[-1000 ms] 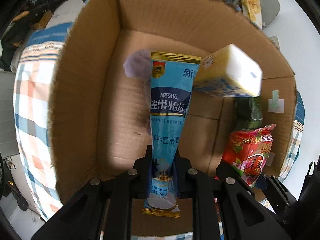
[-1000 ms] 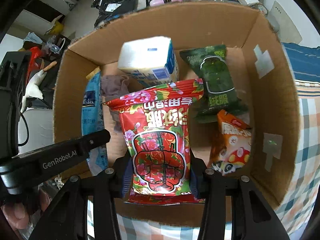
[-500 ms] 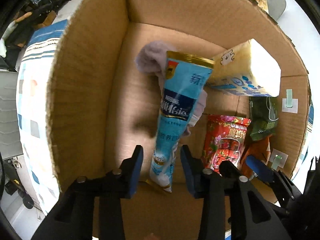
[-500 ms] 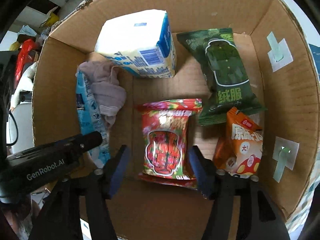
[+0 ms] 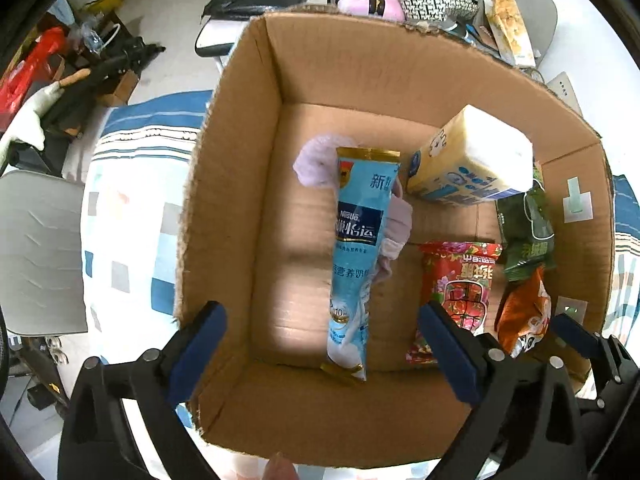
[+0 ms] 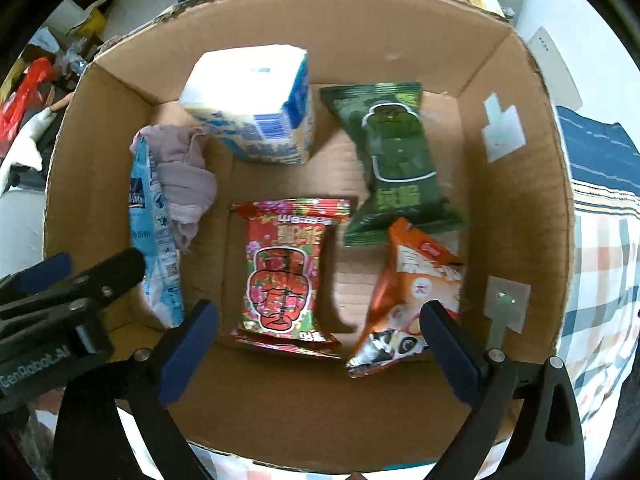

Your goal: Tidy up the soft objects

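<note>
Both claws have let go and pulled back, left gripper (image 5: 322,354) and right gripper (image 6: 318,346) spread wide over one cardboard box (image 6: 516,184) holding six items: blue sachet (image 5: 354,248), red packet (image 6: 286,272), green packet (image 6: 396,160), orange packet (image 6: 416,276), tissue pack (image 6: 256,108), cloth (image 6: 188,180).

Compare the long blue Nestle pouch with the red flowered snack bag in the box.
The long blue Nestle pouch is narrow and tall; the red flowered snack bag is shorter and wider. The pouch lies partly over a pale lilac cloth; the bag lies on bare cardboard. Both lie flat in the cardboard box, released.
</note>
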The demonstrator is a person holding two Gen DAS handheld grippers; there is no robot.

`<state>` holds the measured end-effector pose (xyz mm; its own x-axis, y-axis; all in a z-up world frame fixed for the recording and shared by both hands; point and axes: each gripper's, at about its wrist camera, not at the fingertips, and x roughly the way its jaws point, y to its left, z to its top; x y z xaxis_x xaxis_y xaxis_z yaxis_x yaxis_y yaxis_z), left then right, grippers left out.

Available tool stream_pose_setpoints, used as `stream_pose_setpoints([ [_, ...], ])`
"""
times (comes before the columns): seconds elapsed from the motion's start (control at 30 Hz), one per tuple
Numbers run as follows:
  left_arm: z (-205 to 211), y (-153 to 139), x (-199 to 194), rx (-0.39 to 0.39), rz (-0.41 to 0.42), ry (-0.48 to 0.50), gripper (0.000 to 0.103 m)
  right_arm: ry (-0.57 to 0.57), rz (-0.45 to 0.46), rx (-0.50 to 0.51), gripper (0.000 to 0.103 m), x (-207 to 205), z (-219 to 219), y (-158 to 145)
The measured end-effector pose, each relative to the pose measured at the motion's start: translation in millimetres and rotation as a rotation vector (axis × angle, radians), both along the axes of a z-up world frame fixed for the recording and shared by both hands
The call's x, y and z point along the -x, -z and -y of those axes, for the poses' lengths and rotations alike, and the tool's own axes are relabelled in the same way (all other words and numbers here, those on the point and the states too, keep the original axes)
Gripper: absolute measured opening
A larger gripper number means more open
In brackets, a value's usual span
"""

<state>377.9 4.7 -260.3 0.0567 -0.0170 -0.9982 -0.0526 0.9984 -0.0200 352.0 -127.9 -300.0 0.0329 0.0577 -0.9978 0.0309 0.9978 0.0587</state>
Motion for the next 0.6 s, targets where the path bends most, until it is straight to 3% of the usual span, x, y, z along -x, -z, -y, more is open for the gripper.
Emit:
stream_pose_setpoints([
  [0.27, -6, -26, 23, 0.012, 0.062, -0.017, 0.100, 0.013, 0.035, 0.008, 0.102, 15, 17, -24],
  [0.43, -4, -66, 51, -0.013, 0.175, -0.010, 0.101, 0.011, 0.100, 0.003, 0.102, 36, 25, -60],
  [0.6, 2, -126, 92, -0.040, 0.316, 0.007, 0.101, 0.015, 0.201, -0.011, 0.102, 66, 33, -117],
])
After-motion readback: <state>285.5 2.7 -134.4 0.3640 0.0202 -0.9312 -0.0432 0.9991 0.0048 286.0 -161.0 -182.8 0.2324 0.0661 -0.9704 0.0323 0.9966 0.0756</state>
